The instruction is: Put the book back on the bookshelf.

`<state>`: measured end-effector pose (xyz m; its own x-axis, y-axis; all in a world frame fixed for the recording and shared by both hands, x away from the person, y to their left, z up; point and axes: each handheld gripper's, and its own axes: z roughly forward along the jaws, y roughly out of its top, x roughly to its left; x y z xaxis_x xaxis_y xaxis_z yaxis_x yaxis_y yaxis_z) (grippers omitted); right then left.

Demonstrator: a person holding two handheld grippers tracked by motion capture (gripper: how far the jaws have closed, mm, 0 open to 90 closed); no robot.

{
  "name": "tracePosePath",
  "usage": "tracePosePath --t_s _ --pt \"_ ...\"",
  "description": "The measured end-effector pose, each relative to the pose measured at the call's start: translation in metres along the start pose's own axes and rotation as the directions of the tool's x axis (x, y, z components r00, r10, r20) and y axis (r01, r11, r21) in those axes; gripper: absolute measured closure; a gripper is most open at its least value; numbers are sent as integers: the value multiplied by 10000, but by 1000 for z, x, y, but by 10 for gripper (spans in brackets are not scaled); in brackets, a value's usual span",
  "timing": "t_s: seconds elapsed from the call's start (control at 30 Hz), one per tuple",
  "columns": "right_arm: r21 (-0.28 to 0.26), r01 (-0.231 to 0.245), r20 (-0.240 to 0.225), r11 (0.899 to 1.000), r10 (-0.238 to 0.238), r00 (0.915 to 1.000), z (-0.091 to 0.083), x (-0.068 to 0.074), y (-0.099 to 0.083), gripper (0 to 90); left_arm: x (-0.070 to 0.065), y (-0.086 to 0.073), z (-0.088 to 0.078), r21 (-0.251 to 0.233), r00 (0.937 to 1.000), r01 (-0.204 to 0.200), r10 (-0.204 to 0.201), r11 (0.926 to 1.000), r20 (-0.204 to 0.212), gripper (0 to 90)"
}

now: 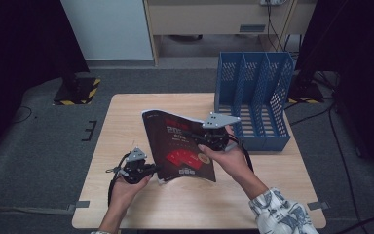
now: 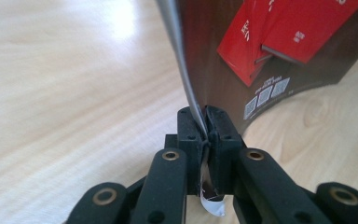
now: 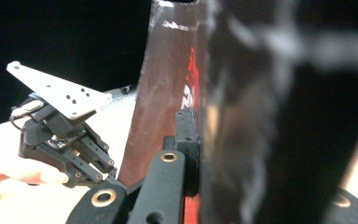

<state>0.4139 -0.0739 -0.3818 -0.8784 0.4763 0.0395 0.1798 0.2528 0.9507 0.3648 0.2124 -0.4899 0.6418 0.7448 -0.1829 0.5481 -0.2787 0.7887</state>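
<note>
A dark brown book point(image 1: 180, 146) with red panels on its cover is held above the wooden table point(image 1: 126, 112), tilted and slightly bowed. My left gripper point(image 1: 158, 169) is shut on the book's near-left corner. In the left gripper view the pads of the left gripper point(image 2: 205, 121) pinch the thin cover edge of the book point(image 2: 242, 51). My right gripper point(image 1: 195, 136) is shut on the book's right side. In the right gripper view the book point(image 3: 163, 102) stands edge-on between the jaws of the right gripper point(image 3: 198, 121), and the left gripper point(image 3: 60, 135) shows farther off at the left.
A blue three-slot file rack point(image 1: 260, 97) stands at the table's back right corner, its slots open toward the person. Bare tabletop lies left of the book and along the front edge. Cables and dark stands sit on the floor around the table.
</note>
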Motion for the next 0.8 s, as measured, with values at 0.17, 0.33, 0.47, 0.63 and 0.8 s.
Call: tracePosePath --t_s 0.17,0.33,0.47,0.63,0.8 --pt "-100 23 -4 9999 -23 10000 -1 -1 3 867 2 5 -3 -139 9974 -269 259 9995 -672 865" --pt "-36 64 -2 10000 -64 10000 1 -1 3 855 2 4 -3 -12 9942 -428 425 9991 -984 865" --pt "-64 32 -63 10000 -32 10000 -1 -2 2 844 3 3 -5 -160 9943 -363 345 9992 -1006 867" --pt "-574 -134 -197 9983 123 9997 -7 -3 7 825 2 3 -5 -184 9942 -370 349 9991 -1015 868" --pt "-642 -46 -229 9979 31 9997 -11 -4 13 834 1 3 -5 -157 9927 -525 504 9985 -1096 867"
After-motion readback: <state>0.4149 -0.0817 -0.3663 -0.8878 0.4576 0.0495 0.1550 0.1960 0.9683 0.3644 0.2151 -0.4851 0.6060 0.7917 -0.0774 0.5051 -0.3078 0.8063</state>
